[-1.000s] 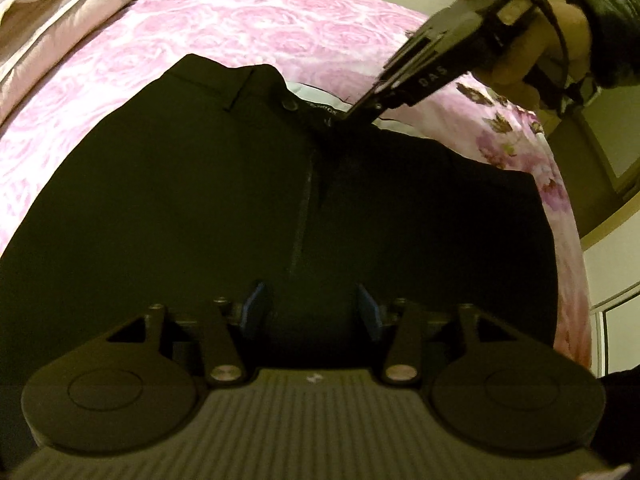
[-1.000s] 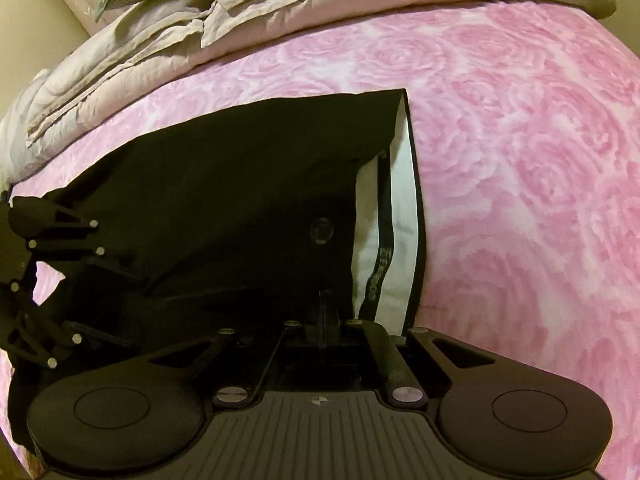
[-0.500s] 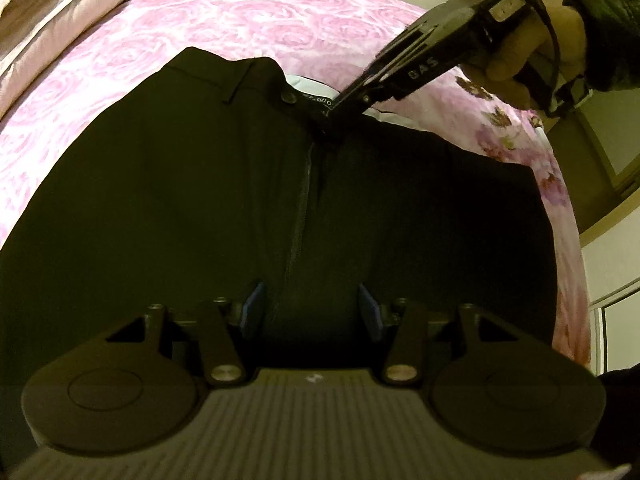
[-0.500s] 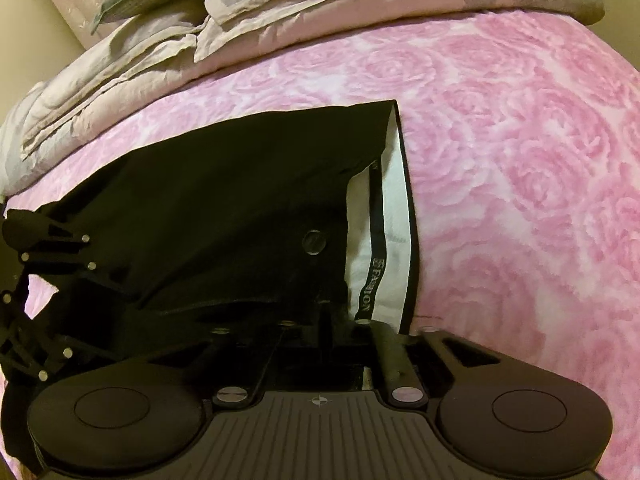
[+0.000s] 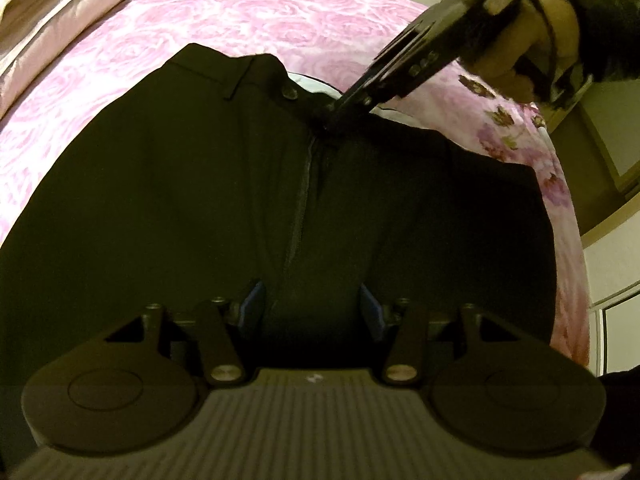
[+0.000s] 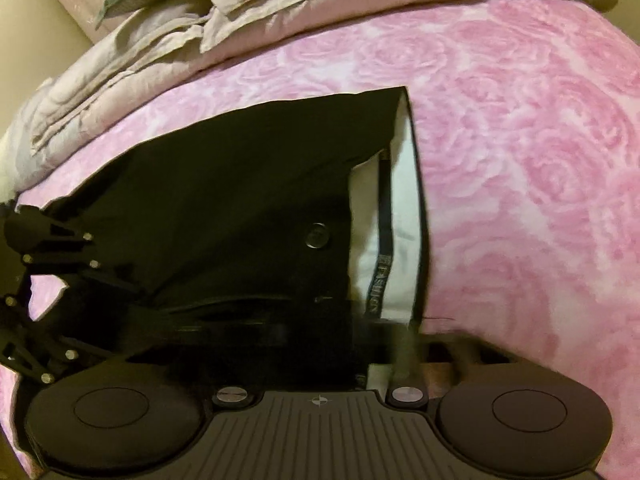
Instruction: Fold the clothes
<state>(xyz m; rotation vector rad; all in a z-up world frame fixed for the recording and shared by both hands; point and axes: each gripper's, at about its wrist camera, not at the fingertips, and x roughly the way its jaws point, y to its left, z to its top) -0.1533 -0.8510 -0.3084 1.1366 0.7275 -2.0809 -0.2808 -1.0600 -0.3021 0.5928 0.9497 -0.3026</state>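
trousers: matt black cloth | button: glossy | bedspread: soft pink rose-print cloth

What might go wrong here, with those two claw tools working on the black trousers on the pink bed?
Two risks, as guesses. The right gripper is closing its jaws at the open fly of the black trousers; it may pinch only the top layer, so the waistband with its white lining gapes wider. The left gripper straddles the crotch fabric with jaws apart; a lift now could leave that end behind and wrinkle the fold.
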